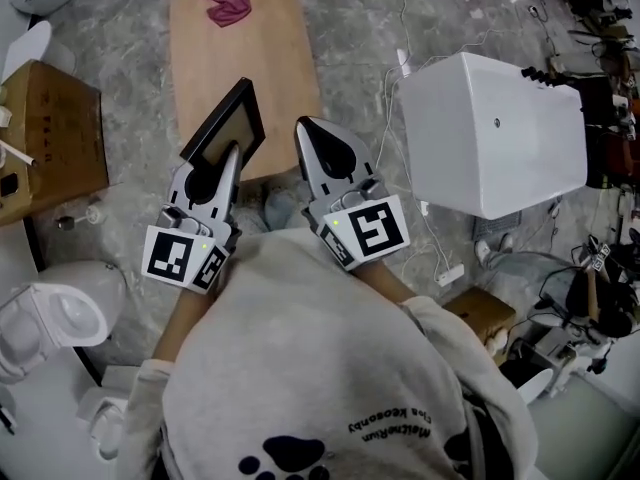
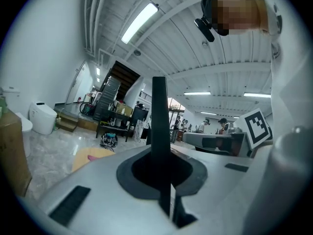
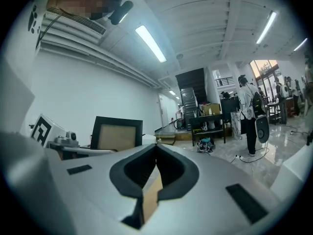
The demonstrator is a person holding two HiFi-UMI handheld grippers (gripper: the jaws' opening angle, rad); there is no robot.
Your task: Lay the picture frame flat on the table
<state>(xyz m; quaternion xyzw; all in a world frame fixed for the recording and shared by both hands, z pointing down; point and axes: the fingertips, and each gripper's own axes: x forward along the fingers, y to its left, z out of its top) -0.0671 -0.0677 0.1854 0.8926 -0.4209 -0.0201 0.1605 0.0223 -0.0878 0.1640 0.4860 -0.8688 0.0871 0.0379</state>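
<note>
The picture frame (image 1: 222,125), black with a beige panel, is held tilted above the near end of the wooden table (image 1: 240,63). My left gripper (image 1: 232,151) is shut on its lower edge. In the left gripper view the frame (image 2: 159,111) shows edge-on as a dark upright bar rising from between the jaws. My right gripper (image 1: 305,125) hangs just right of the frame, shut with nothing in it, its tips over the table's near edge. From the right gripper view the frame (image 3: 117,133) stands to the left, facing the camera.
A crumpled red cloth (image 1: 227,3) lies at the table's far end. A large white box (image 1: 495,133) stands to the right with cables around it. At the left are a cardboard box (image 1: 50,133) and a white toilet (image 1: 55,313).
</note>
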